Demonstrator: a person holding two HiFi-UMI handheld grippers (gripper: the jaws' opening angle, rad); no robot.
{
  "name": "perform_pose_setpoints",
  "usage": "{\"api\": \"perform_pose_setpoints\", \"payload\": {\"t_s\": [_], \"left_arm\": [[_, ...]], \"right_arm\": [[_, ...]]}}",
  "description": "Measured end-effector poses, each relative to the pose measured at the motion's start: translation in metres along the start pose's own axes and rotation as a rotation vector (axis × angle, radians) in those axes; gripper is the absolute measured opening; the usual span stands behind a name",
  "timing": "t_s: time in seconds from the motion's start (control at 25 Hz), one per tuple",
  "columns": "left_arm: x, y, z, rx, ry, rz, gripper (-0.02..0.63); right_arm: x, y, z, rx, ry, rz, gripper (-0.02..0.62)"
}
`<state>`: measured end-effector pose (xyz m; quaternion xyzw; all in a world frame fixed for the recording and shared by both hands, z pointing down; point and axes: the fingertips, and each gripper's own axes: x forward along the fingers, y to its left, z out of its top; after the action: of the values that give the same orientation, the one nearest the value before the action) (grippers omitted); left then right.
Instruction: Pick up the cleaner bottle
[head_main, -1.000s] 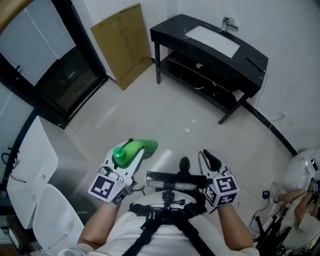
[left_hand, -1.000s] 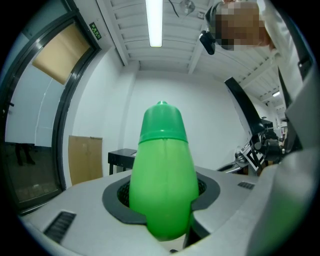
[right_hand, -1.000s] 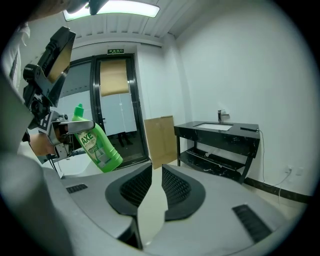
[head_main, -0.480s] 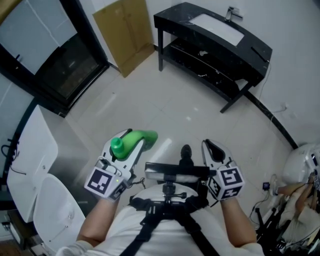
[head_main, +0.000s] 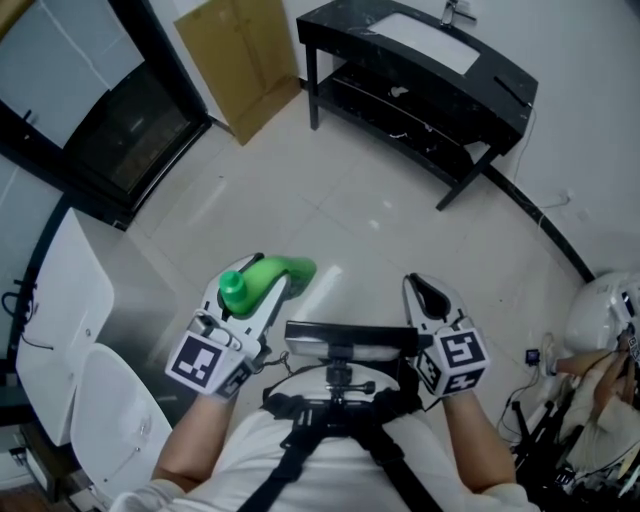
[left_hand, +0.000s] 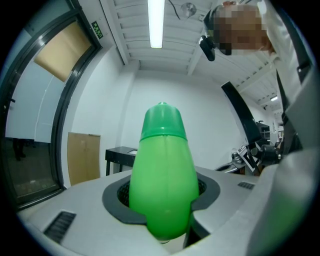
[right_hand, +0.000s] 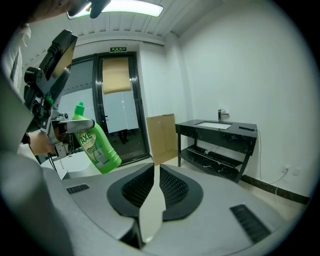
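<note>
The green cleaner bottle (head_main: 272, 274) lies nearly level in my left gripper (head_main: 252, 292), which is shut on its body, with the cap (head_main: 232, 290) toward me. In the left gripper view the bottle (left_hand: 162, 175) fills the space between the jaws and its cap points up. The right gripper view shows the same bottle (right_hand: 97, 145), labelled, held off to the left. My right gripper (head_main: 425, 296) hangs beside it, apart from the bottle. Its jaws (right_hand: 154, 170) are closing, with only a thin slit and nothing between them.
A black washstand (head_main: 420, 75) with a white basin stands ahead against the wall. A flat cardboard sheet (head_main: 238, 62) leans at the back left beside a black-framed glass door (head_main: 120, 140). White fixtures (head_main: 70, 300) sit at the left. A camera bar (head_main: 350, 342) spans my chest.
The right gripper's jaws have drawn closer together. Both hands have shifted slightly over the floor, with the bottle still held in the left gripper.
</note>
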<state>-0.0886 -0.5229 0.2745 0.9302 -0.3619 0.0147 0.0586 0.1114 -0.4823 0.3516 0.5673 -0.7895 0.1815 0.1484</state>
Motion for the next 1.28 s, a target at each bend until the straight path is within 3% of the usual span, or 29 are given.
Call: {"api": "perform_pose_setpoints", "payload": {"t_s": [0.56, 1.0, 1.28], "left_arm": [[0.021, -0.057, -0.005, -0.017, 0.036, -0.003, 0.176], [0.024, -0.121, -0.018, -0.028, 0.084, 0.014, 0.176], [0.017, -0.138, -0.023, -0.033, 0.076, 0.052, 0.176]], "right_arm": [[-0.048, -0.039, -0.022, 0.022, 0.028, -0.001, 0.043], [-0.091, -0.064, -0.059, 0.062, 0.038, 0.047, 0.043], [-0.097, -0.065, -0.075, 0.075, 0.039, 0.094, 0.043]]}}
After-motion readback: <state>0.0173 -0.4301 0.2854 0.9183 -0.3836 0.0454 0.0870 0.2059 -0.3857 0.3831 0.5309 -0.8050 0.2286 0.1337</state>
